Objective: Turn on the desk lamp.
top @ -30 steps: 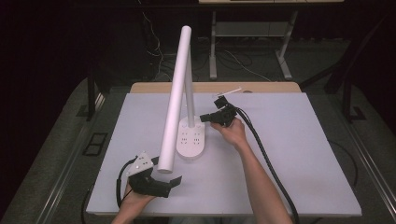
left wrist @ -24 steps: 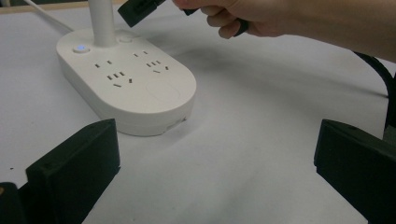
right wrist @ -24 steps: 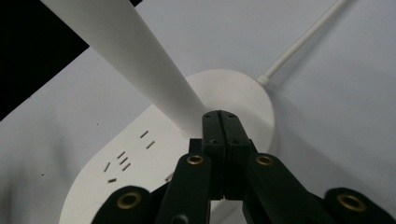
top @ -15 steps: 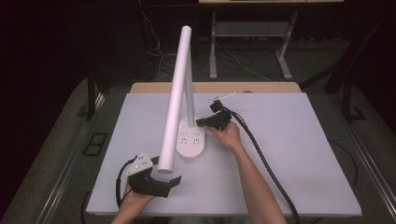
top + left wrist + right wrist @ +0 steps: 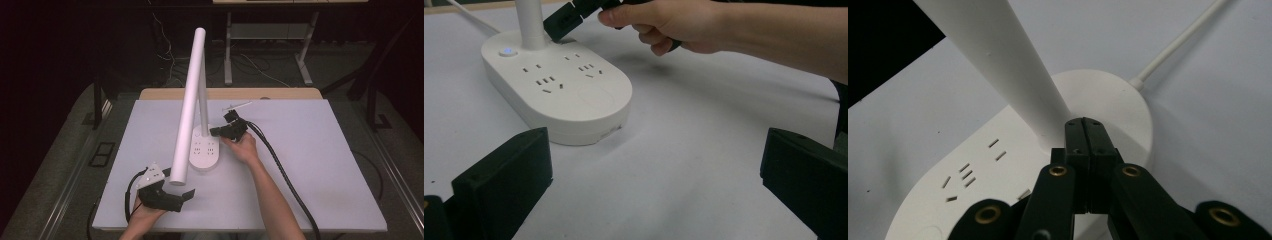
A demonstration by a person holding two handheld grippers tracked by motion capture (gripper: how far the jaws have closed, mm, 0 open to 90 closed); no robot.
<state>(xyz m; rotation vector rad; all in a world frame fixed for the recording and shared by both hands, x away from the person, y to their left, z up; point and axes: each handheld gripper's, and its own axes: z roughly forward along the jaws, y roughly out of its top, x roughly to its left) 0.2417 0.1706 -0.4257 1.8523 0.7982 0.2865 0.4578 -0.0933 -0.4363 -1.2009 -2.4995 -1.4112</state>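
A white desk lamp stands mid-table: an oval base [image 5: 204,151] with several socket slots, a thin post, and a long tube head [image 5: 189,100] slanting toward me. My right gripper [image 5: 216,132] is shut with nothing in it, its tips at the foot of the post [image 5: 1048,117] on the base [image 5: 998,170]. In the left gripper view the base [image 5: 559,92] has a small lit button [image 5: 507,51] beside the post, and the right gripper's tips [image 5: 561,22] sit just right of it. My left gripper [image 5: 186,196] rests open near the front edge, jaws pointing right.
The lamp's white cord [image 5: 236,105] runs off the base toward the back of the table [image 5: 320,150]. A thick black cable [image 5: 280,170] trails from the right gripper down the table's right half. Table legs and loose wires [image 5: 260,70] lie on the floor beyond.
My right gripper has moved left and slightly toward me, from behind the base onto its rear end by the post. The left gripper has stayed put.
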